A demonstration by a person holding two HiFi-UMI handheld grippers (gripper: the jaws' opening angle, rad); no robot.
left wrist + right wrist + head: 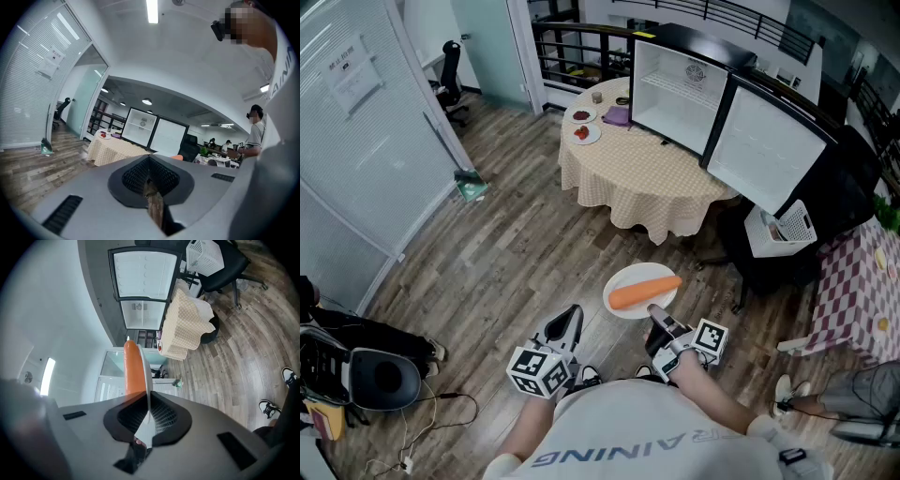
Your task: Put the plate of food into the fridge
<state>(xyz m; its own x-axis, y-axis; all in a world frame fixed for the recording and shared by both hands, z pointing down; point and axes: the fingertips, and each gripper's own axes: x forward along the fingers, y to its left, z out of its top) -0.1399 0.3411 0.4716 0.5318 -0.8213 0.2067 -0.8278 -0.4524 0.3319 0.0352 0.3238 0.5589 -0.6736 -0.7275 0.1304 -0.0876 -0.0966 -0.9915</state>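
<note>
The fridge [679,89] stands far ahead, behind the round cloth-covered worktop [637,183]. Its door [763,150] is swung wide to the right and the white interior is open toward the person. The white plate [630,281] is in the air over the wooden floor [516,253], well apart from worktop and fridge. It is carried by the right claw [656,313], whose jaws are pinching the plate's near rim; in the right gripper view the rim runs edge-on out from between them. So the plate reaches forward from that claw, toward the fridge. The carrot [645,292] lies across the plate with its long axis roughly crosswise to the way ahead, its thinner end toward the right. The left claw [570,317], jaws pressed together on nothing, hangs just beside the plate on its left and gives no support. The coming move looks like a long carry forward past the worktop with the plate kept level, or the carrot could roll off.
</note>
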